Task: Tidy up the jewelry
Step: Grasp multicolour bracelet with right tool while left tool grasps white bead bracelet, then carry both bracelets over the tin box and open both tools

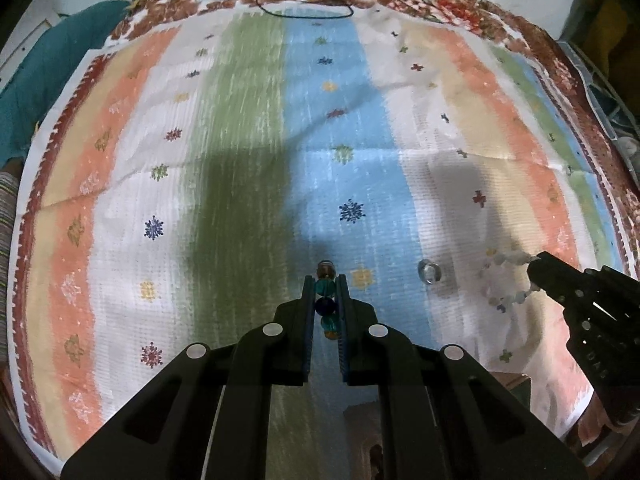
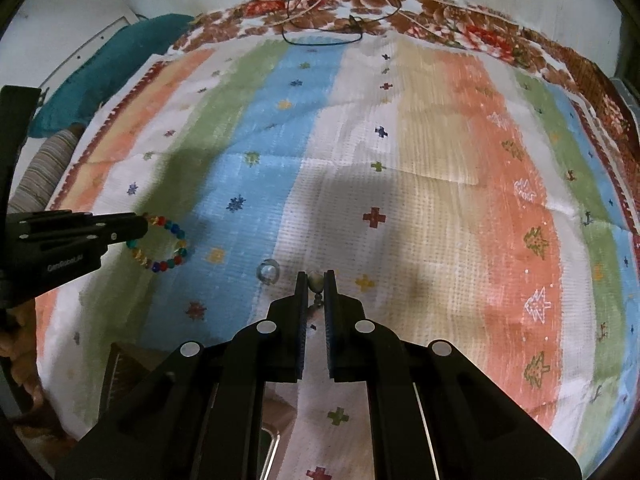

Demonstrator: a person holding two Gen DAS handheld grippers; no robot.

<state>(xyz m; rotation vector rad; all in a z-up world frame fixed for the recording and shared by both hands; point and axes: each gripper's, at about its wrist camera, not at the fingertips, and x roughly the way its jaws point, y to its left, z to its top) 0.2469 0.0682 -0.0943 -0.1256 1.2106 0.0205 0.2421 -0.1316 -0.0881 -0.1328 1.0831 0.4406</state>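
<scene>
My left gripper (image 1: 325, 280) is shut on a bracelet of coloured beads (image 1: 325, 300), held edge-on between its fingers; the same bracelet hangs as a loop (image 2: 162, 246) from the left gripper (image 2: 142, 226) in the right wrist view. My right gripper (image 2: 316, 278) is shut on a bracelet of pale white beads (image 2: 316, 280); it shows as a loop (image 1: 506, 280) at the right gripper's tip (image 1: 534, 268) in the left wrist view. A silver ring (image 1: 429, 271) lies on the striped cloth between the two grippers, also in the right wrist view (image 2: 267, 271).
The striped cloth (image 1: 240, 128) covers a floral-edged surface. Thin cords (image 1: 312, 4) lie at the far edge. A teal cushion (image 1: 48, 64) sits far left. A wooden box (image 1: 368, 436) lies below the grippers at the near edge.
</scene>
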